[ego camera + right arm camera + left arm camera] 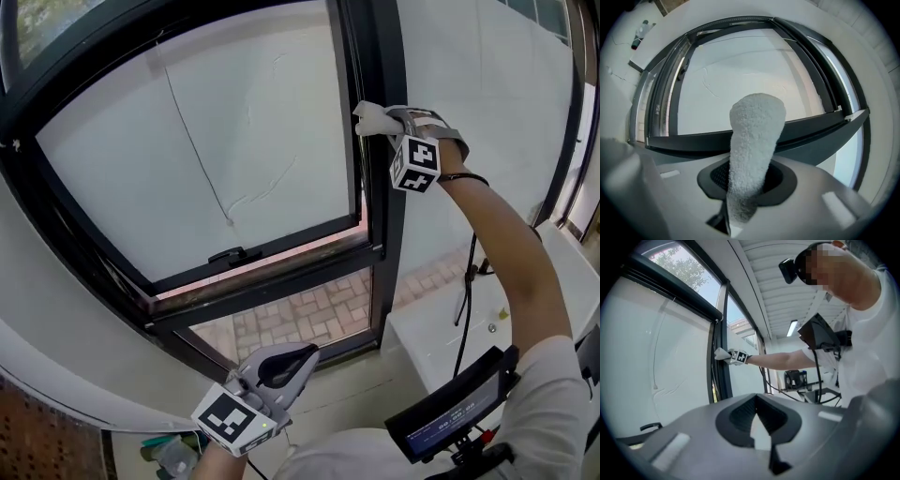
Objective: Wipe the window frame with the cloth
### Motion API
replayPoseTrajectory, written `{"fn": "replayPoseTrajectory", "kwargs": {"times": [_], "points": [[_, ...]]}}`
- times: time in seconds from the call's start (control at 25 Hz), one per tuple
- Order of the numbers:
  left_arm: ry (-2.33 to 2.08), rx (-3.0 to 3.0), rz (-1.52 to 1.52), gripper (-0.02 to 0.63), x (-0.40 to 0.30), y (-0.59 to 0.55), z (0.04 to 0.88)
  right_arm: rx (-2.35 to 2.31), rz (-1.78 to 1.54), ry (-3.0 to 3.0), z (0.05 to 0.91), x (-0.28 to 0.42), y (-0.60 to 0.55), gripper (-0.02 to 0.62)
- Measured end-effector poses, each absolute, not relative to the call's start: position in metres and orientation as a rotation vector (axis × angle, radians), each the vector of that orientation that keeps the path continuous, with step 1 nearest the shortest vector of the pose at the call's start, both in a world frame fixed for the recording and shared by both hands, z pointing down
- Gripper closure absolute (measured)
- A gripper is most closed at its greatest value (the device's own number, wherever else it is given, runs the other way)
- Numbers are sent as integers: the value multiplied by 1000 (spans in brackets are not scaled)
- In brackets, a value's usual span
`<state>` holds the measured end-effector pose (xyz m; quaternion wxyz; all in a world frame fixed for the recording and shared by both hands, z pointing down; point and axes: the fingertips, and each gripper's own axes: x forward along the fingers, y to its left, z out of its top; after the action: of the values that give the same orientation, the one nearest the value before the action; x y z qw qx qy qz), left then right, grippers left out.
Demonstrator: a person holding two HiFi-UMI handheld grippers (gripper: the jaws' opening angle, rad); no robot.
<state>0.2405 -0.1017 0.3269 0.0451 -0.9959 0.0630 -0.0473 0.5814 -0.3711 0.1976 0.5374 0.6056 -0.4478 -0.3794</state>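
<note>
The black window frame (pixel 384 75) has a white blind behind its large pane. A white fluffy cloth (pixel 372 119) is pressed against the frame's vertical post, high on the right side, with my right gripper (pixel 389 120) shut on it. In the right gripper view the cloth (pixel 752 150) sticks out of the right gripper (pixel 740 187) toward the dark frame bar (pixel 806 126). My left gripper (pixel 286 361) hangs low below the window, shut and holding nothing. From the left gripper (pixel 761 420) I see the cloth (pixel 722 354) far off on the post (pixel 723 380).
A black latch handle (pixel 234 254) sits on the sash's bottom rail. Brick paving (pixel 300 314) shows through the lower pane. A white ledge (pixel 441 328) and a thin black stand (pixel 464 281) are on the right. A dark screen (pixel 450 408) hangs at the person's chest.
</note>
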Motion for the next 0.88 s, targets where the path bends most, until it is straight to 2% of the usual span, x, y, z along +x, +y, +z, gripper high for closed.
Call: {"fn": "replayPoseTrajectory", "kwargs": {"times": [0.88], "points": [[402,-3048,-267,589,191,-108,369,1371,-523,-1261,511,583,-363,494]]}}
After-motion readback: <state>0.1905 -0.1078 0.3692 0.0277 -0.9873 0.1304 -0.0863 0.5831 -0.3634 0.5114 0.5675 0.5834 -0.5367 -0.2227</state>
